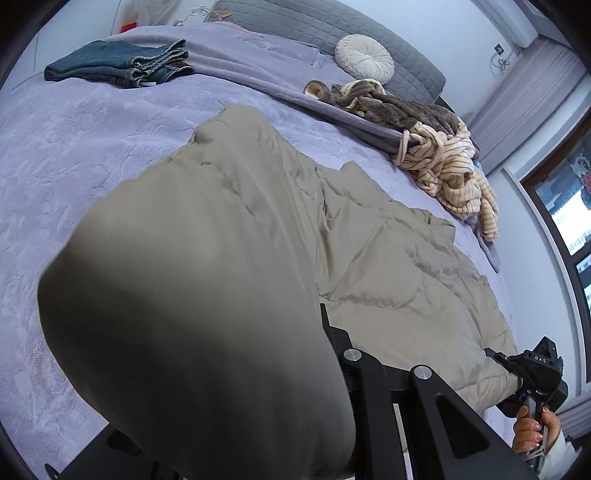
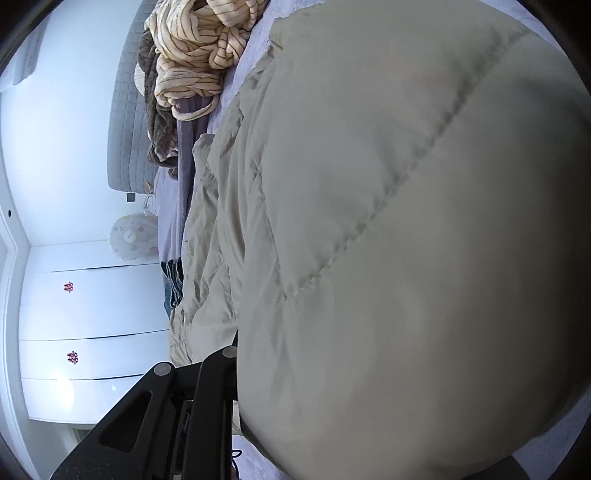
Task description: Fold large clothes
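Note:
A large beige puffer jacket lies spread on the lavender bed cover. In the left wrist view one end of it bulges up close over my left gripper, hiding one finger; the jaws are shut on the fabric. At the lower right my right gripper, held by a person's hand, pinches the jacket's other edge. In the right wrist view the jacket fills most of the picture and billows over my right gripper, whose tips are buried in it.
Folded jeans lie at the far left of the bed. A heap of striped and brown fleece clothes sits at the right edge, near a round cushion and the grey headboard. White wardrobe doors stand beyond.

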`<state>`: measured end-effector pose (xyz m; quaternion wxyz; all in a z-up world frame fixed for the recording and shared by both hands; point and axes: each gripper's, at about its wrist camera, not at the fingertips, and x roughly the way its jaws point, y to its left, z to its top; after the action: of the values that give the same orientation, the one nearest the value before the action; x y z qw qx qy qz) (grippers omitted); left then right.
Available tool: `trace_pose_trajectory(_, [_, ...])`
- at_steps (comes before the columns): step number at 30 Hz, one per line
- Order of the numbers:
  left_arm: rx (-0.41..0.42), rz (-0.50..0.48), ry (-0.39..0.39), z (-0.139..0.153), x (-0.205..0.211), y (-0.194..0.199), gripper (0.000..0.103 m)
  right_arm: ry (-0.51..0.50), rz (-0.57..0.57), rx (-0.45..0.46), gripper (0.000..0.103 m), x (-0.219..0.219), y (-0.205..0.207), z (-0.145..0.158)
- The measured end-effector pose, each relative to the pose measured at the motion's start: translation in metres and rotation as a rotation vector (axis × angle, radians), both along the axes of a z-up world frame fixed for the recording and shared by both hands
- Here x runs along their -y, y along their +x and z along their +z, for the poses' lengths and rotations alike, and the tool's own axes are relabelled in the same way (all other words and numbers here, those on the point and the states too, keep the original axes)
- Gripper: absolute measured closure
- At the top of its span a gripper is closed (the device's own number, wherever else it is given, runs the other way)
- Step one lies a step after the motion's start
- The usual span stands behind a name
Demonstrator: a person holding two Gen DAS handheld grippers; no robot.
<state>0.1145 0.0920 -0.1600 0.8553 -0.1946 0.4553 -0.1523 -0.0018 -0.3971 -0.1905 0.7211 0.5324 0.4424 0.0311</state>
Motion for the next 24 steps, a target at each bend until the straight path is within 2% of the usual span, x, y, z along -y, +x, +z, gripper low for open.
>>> trace_pose_trajectory(5, [-0.025,-0.035,0.010,0.003,-0.013,-0.046,0.085,0.003,0.010,-0.041,0.081,-0.010,-0.043,0.000])
trace_pose_trajectory(11, [-0.093,-0.035,0.025,-0.005,-0.027,-0.124,0.085,0.011,0.048,-0.073,0.081,-0.012,-0.098,-0.003])
trace_pose_trajectory(17, [-0.234,0.001,0.051,-0.031,-0.036,-0.188,0.083,0.049,0.084,-0.117,0.080,-0.015,-0.149,-0.011])
trace_pose_trajectory(20, [-0.262,0.067,0.109,-0.038,-0.040,-0.204,0.056,0.045,0.093,-0.133,0.072,-0.015,-0.143,-0.015])
trace_pose_trajectory(21, [-0.271,0.094,0.136,-0.038,-0.044,-0.208,0.045,0.044,0.089,-0.145,0.066,-0.013,-0.142,-0.015])
trace_pose_trajectory(24, [-0.287,0.130,0.148,-0.031,-0.057,-0.222,0.045,0.007,0.103,-0.179,0.053,-0.009,-0.135,-0.010])
